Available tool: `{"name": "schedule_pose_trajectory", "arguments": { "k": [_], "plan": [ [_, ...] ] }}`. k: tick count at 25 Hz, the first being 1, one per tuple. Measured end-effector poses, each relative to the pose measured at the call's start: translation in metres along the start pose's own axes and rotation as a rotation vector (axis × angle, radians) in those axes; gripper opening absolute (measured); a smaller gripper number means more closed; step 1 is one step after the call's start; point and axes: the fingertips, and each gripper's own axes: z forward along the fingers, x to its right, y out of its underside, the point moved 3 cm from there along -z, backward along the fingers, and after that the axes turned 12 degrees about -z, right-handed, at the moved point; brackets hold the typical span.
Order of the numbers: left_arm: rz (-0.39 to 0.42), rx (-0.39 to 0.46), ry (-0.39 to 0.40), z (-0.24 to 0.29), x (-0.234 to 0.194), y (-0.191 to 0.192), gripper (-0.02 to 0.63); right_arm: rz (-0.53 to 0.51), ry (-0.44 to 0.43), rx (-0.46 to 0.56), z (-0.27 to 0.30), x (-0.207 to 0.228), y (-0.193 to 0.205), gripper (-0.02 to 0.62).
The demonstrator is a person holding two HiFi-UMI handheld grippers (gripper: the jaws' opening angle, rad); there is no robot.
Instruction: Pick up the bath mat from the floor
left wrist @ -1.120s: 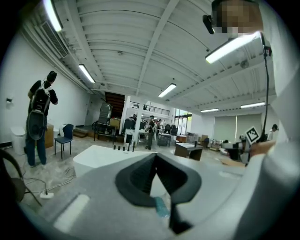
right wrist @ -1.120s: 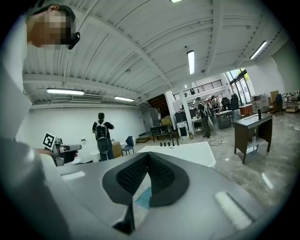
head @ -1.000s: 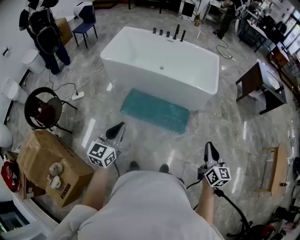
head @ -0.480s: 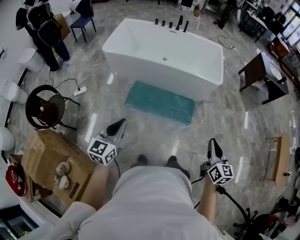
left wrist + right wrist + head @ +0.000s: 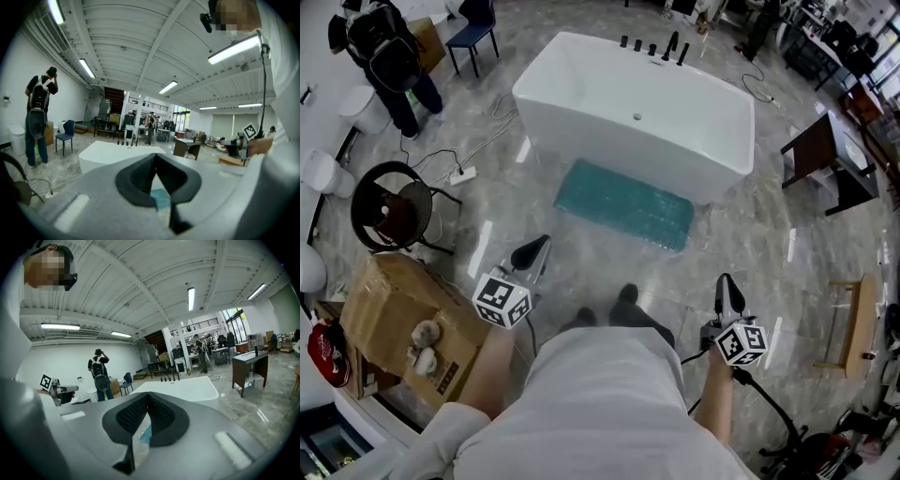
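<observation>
A teal bath mat (image 5: 625, 204) lies flat on the marble floor along the near side of the white bathtub (image 5: 635, 110). My left gripper (image 5: 532, 251) is held above the floor short of the mat's left end, jaws shut and empty. My right gripper (image 5: 727, 292) hovers to the right, well short of the mat, also shut with nothing in it. In the left gripper view a patch of the mat (image 5: 161, 198) shows below the closed jaws. A sliver of the mat (image 5: 145, 435) also shows below the closed jaws in the right gripper view.
A cardboard box (image 5: 394, 328) sits at the left, with a round black stool (image 5: 388, 208) and a power strip with cables (image 5: 461, 173) beyond it. A person with a backpack (image 5: 386, 54) stands far left. A dark table (image 5: 823, 161) and a wooden bench (image 5: 853, 333) stand right.
The person holding the grippers has stepped forward, so the tub and mat lie closer in the head view. Both grippers have been carried forward and stayed shut.
</observation>
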Motion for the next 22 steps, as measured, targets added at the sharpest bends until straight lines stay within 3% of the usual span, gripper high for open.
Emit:
{"name": "schedule_pose_trajectory", "arguments": {
  "k": [11,22],
  "plan": [
    [-0.016,-0.016,-0.046,0.057,-0.027,-0.010,0.000,0.021,-0.079,-0.011,0.097,0.029,-0.009,0.006],
    [-0.012,0.012,-0.026,0.186,-0.045,-0.056,0.000,0.033,-0.147,-0.025,0.214,0.110,-0.036,0.006]
  ]
}}
